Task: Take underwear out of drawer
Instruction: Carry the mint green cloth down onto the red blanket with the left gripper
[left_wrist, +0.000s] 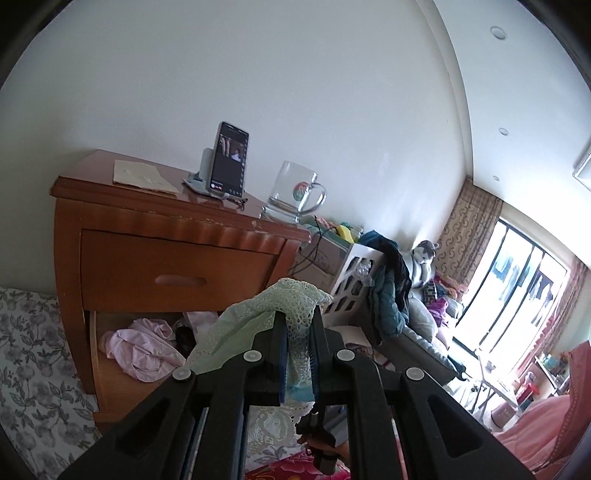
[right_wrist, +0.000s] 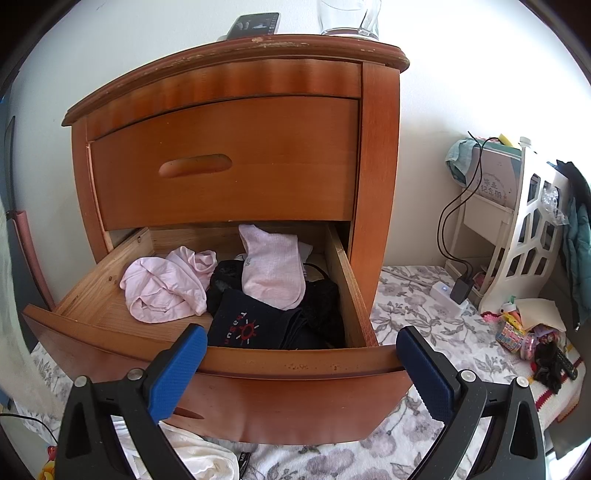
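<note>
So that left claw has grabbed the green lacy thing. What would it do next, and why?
Probably carry it aside and set it down. The left gripper is shut on the green lace underwear, already lifted clear of the open lower drawer, while the right gripper waits open.

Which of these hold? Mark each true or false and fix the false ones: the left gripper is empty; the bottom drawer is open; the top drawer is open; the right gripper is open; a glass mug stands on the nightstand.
1. The left gripper is empty. False: it is shut on a pale green lace garment.
2. The bottom drawer is open. True: pink and dark clothes lie inside.
3. The top drawer is open. False: it is closed.
4. The right gripper is open. True: it holds nothing.
5. A glass mug stands on the nightstand. True: it stands beside a phone on a stand.
</note>
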